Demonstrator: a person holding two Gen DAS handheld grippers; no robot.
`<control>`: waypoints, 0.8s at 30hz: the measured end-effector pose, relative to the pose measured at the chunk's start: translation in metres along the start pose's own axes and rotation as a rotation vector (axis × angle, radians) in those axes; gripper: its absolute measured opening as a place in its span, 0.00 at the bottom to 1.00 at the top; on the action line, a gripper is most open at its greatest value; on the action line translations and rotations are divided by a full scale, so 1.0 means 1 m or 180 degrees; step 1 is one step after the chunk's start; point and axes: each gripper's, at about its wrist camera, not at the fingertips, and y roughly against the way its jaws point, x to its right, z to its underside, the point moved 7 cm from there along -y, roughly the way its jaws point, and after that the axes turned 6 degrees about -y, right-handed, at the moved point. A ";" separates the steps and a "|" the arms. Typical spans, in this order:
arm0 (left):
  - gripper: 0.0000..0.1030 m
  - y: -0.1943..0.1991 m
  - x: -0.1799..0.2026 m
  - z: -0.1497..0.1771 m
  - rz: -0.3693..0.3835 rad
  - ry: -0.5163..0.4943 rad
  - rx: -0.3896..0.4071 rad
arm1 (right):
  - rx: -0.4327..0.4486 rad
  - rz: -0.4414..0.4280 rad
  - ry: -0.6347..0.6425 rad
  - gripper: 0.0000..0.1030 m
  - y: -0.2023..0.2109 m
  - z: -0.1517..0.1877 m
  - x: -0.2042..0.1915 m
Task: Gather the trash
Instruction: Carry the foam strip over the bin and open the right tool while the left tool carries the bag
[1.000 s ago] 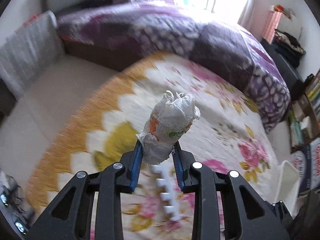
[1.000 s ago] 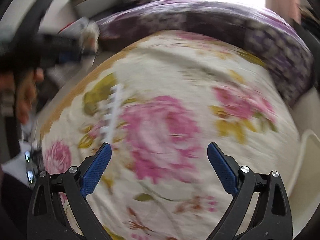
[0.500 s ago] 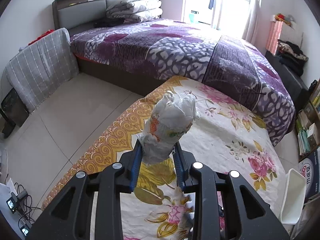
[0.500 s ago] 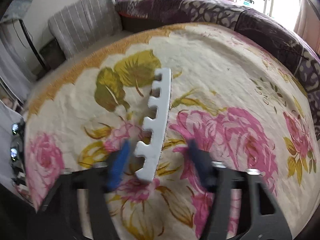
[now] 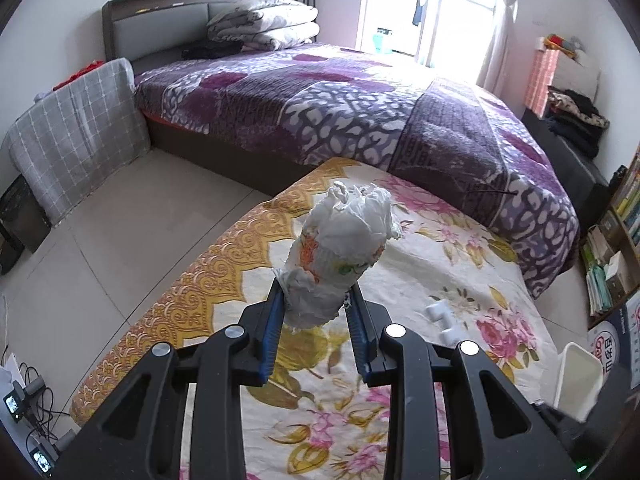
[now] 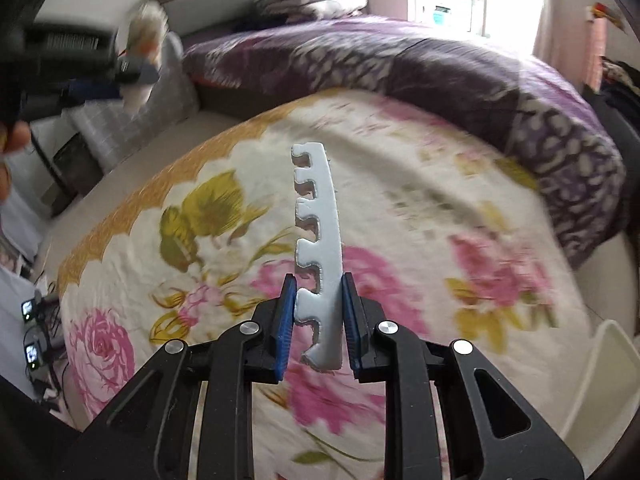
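A: Since a second ago the right gripper (image 6: 319,312) has gone from spread wide above the floral blanket (image 6: 400,184) to clamped on the white notched foam strip (image 6: 318,240); the strip, which lay flat on the blanket half a second ago, now stands up out of the jaws, clear of the cloth.

B: And the left gripper (image 5: 316,312)?

A: It still pinches the crumpled white wad with orange and green print (image 5: 340,256); the wad juts up and forward from the blue pads, above the blanket's gold border; seen from the right wrist, that gripper is a blur at the upper left.

B: Anything else nearby?

A: A white bin (image 5: 574,380) stands at the blanket's right edge; the purple bed (image 5: 360,112) lies behind; one end of the strip shows in the left view too, low on the right.
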 end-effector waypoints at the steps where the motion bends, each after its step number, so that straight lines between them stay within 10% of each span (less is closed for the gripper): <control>1: 0.30 0.001 0.005 0.000 0.0008 -0.0020 0.0015 | 0.0023 0.0034 -0.0046 0.21 0.007 -0.001 0.008; 24: 0.30 0.012 0.156 0.033 0.0462 -0.0616 0.0066 | 0.0234 0.0866 -0.0738 0.21 0.106 0.022 0.164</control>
